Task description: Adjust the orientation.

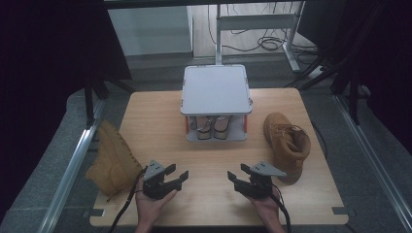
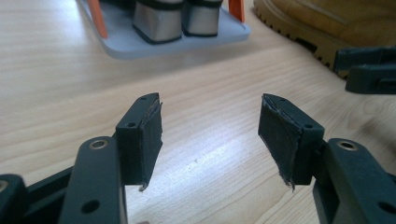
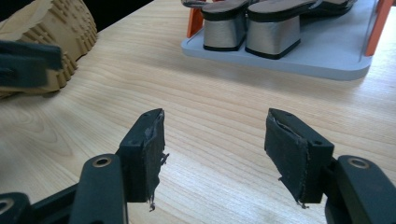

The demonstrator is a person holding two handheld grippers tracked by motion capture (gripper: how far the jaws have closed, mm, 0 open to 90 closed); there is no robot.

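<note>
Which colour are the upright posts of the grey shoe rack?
Orange posts, clearest in the right gripper view.

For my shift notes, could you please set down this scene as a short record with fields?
Surface: wooden table
Left tool: open, nothing between its jaws, above bare wood
Right tool: open, nothing between its jaws, above bare wood
Left boot: tan, lying on its side at the table's left edge
Right boot: tan, at the right, beside the rack
Rack: grey two-level shelf with orange posts
Heeled shoes: a pair on the rack's lower level
</note>
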